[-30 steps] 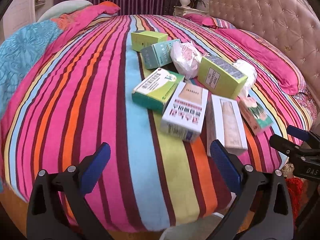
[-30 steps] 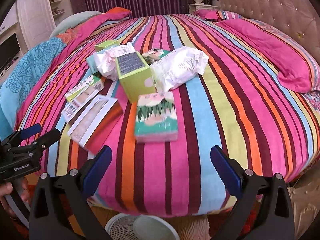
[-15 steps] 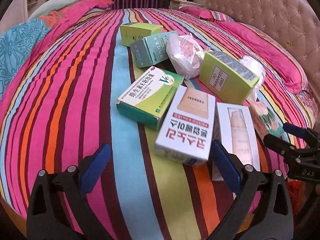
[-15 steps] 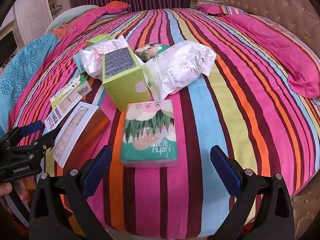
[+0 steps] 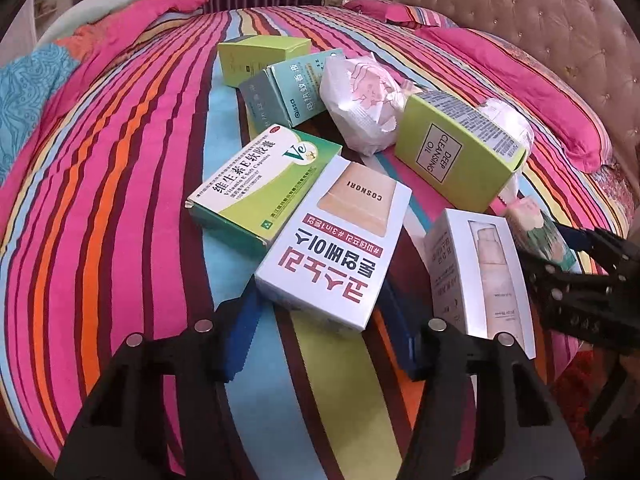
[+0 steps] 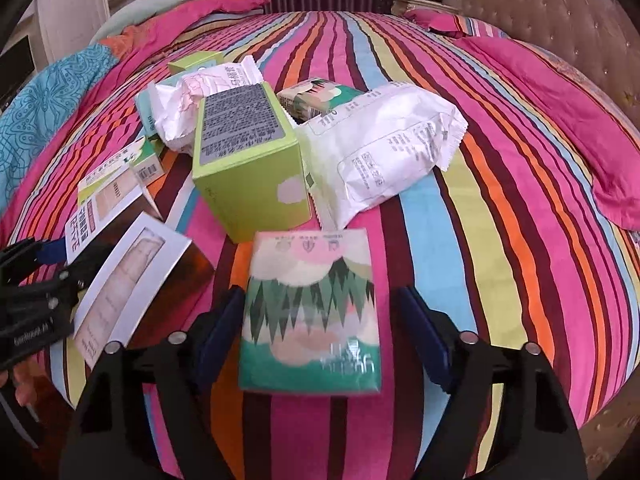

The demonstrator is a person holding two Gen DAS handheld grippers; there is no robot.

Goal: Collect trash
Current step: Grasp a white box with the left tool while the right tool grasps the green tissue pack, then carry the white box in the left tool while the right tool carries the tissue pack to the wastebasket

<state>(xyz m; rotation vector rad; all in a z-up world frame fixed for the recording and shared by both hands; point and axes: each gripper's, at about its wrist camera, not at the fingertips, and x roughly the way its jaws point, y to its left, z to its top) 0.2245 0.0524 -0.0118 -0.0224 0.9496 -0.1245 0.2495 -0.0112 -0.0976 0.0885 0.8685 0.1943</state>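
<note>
Trash lies clustered on the striped bed [image 5: 120, 200]. The left gripper [image 5: 320, 320] has its fingers closing around the near end of the white carton with red Korean lettering [image 5: 336, 240]; one pad sits at each side of that end, and actual pad contact cannot be confirmed. The carton leans on a green vitamin box [image 5: 256, 184]. The right gripper [image 6: 320, 332] has its fingers closing, with the green tissue pack [image 6: 312, 312] lying flat between them; small gaps remain on both sides. A lime cleansing-oil box [image 6: 248, 168] stands just behind the pack.
</note>
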